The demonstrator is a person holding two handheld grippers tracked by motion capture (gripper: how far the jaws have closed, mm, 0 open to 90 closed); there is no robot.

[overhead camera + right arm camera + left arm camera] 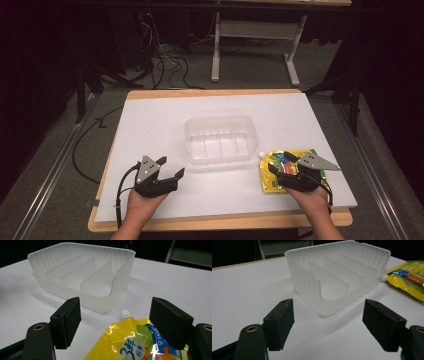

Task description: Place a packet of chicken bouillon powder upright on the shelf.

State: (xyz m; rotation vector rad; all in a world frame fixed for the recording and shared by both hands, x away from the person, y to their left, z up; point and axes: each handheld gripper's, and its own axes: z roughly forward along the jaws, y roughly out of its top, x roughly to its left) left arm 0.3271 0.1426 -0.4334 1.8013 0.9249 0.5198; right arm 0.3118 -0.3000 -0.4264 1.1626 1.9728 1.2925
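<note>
Both claws wide: left claw low on table, right claw over pouch.

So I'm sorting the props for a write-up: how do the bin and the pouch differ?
The bin is clear, frosted plastic; the pouch is bright yellow with printed labels. The bin stands upright with rigid ribbed walls and dividers inside; the pouch lies flat and looks soft, with a white spout cap. The bin stands apart from both grippers; the pouch lies under the open right gripper. Both rest on the white table.
</note>
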